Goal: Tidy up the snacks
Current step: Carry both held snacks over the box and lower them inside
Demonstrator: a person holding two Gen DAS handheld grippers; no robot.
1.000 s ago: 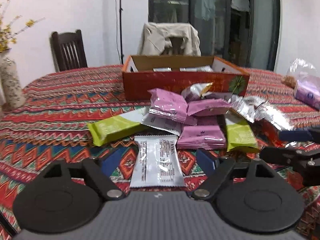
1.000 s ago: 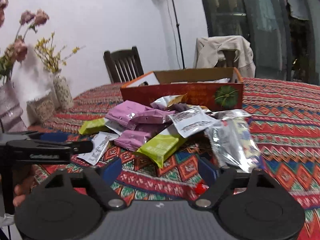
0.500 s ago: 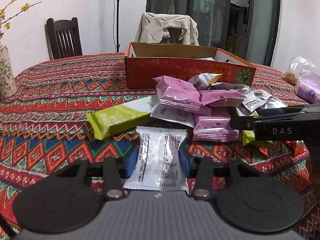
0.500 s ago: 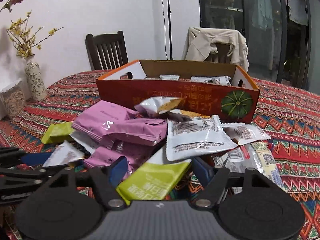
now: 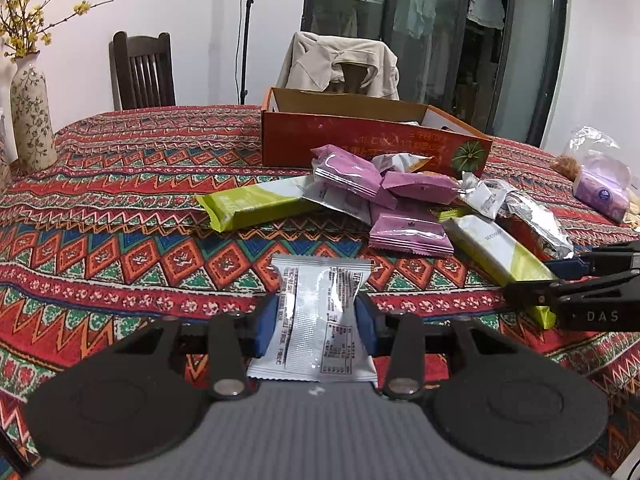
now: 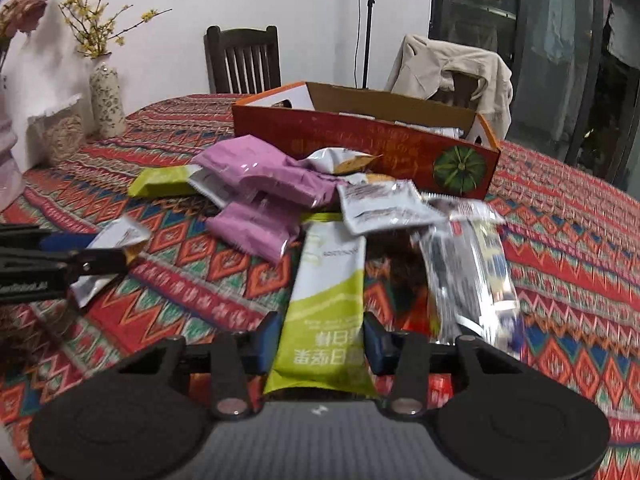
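**Both claws now have a packet in hand**

Left wrist view: the left claw [image 5: 318, 328] has gone from wide open a second ago to closed on the white packet [image 5: 318, 312], its blue pads pressed against the packet's two long sides. The packet has come away from the heap and now sits apart from it, with bare tablecloth [image 5: 120, 248] showing between it and the purple packets [image 5: 408, 228]. The pile of snacks lies further back, just in front of the orange box [image 5: 360, 140], which stands open near the middle of the table. A long green bar [image 5: 256, 204] lies at the left edge of the pile. At the right edge of this view the right claw appears side-on, with the end of a second green bar in it.

Right wrist view: the right claw [image 6: 320, 340] was open and hovering short of the pile a second ago; now it is closed on the green-and-white bar [image 6: 326, 312], gripping it near its printed green end while the white end points toward the heap. The silver packets [image 6: 468, 272] beside it are blurred, which suggests motion. The left claw shows at the far left, holding its white packet clear of the pile.

With both grasps made, the likely next step is carrying each packet to the open box.
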